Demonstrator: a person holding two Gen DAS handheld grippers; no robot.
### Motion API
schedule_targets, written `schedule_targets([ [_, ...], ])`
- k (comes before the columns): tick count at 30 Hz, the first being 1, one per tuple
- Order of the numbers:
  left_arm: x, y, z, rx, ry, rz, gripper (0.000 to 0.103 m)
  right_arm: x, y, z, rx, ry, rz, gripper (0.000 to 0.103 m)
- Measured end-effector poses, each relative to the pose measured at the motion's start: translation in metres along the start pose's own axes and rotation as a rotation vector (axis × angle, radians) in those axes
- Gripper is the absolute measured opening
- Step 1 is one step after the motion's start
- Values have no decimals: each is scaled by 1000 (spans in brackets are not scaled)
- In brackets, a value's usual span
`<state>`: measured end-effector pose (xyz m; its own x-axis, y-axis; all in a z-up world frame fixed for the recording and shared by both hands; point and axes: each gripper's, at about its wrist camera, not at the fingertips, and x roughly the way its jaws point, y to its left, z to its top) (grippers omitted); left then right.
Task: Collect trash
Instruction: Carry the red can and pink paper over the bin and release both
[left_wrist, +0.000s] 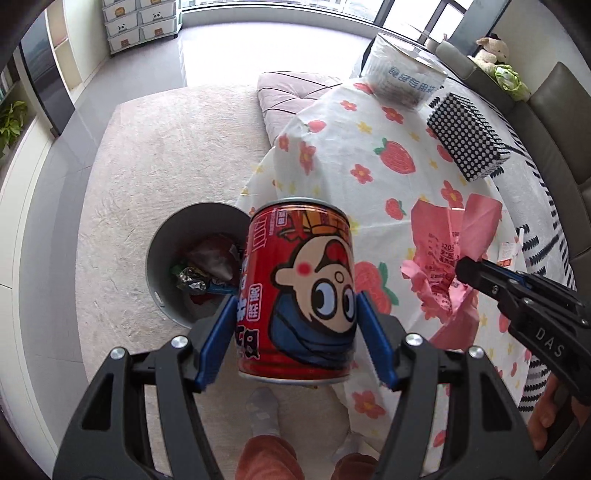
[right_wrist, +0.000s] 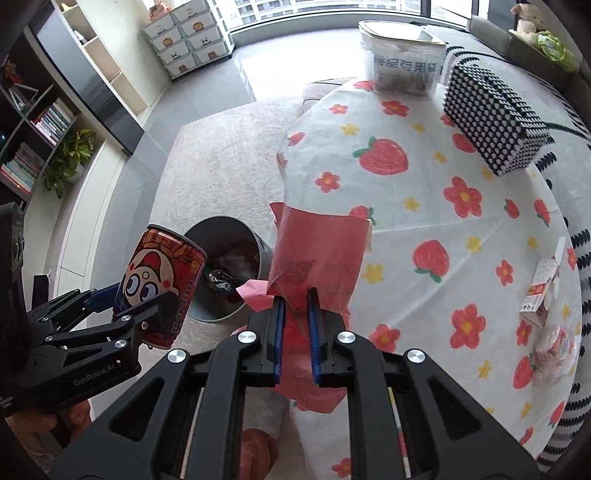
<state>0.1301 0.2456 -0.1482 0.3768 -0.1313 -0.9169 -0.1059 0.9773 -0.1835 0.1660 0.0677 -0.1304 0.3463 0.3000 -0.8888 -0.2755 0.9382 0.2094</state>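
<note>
My left gripper (left_wrist: 295, 306) is shut on a red drink can (left_wrist: 295, 291) with a cartoon face, held in the air just right of a grey trash bin (left_wrist: 162, 280). The bin stands on the carpet beside the table and holds several wrappers. From the right wrist the same can (right_wrist: 162, 284) and left gripper (right_wrist: 146, 295) hang left of the bin (right_wrist: 266, 254). My right gripper (right_wrist: 295, 295) is shut on a crumpled pink plastic bag (right_wrist: 317, 251), lifted over the table's edge. The left wrist view shows that bag (left_wrist: 454, 266) with the right gripper (left_wrist: 467, 269) on it.
The table wears a strawberry-and-flower cloth (right_wrist: 424, 206). On it stand a dotted black-and-white box (right_wrist: 495, 114), a clear tub (right_wrist: 402, 59), a small carton (right_wrist: 543, 291) and a crumpled wrapper (right_wrist: 554, 350). A pink ottoman (left_wrist: 291, 96) stands beyond the table; a person's knees and socked foot (left_wrist: 264, 410) are below.
</note>
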Motion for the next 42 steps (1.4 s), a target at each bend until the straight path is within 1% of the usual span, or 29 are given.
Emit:
schedule_targets([
  [4,-13,58,1,-73,-15,65,65,28,63,29,-113,-1,72,11],
  [7,-20,92,1,-115,-24,96,65,52,102,44,-166,26,108,12],
  [9,-23,107,0,-136,-28,110,65,70,122,51,-192,47,105,17],
  [10,-24,114,0,-145,-30,114,65,78,131,54,-202,52,105,21],
  [14,-24,131,1,-170,-34,115,65,94,149,61,-230,65,83,23],
  [17,-23,134,2,-178,-36,105,65,95,151,63,-235,73,84,27],
  [18,-23,134,3,-178,-37,102,65,95,152,63,-234,75,87,30],
  [19,-22,134,3,-179,-38,99,65,95,152,63,-233,75,94,39],
  [20,-21,133,4,-179,-38,96,65,95,151,63,-232,73,104,41],
  [24,-20,130,6,-171,-39,84,65,98,153,64,-234,80,121,41],
  [28,-15,129,8,-155,-32,78,65,91,148,65,-223,66,118,41],
  [34,-1,118,14,-123,-15,77,65,67,123,58,-179,55,92,41],
  [38,14,104,22,-94,-9,76,66,50,103,51,-142,42,72,41],
  [42,31,89,29,-62,18,92,67,36,85,45,-115,31,57,41],
])
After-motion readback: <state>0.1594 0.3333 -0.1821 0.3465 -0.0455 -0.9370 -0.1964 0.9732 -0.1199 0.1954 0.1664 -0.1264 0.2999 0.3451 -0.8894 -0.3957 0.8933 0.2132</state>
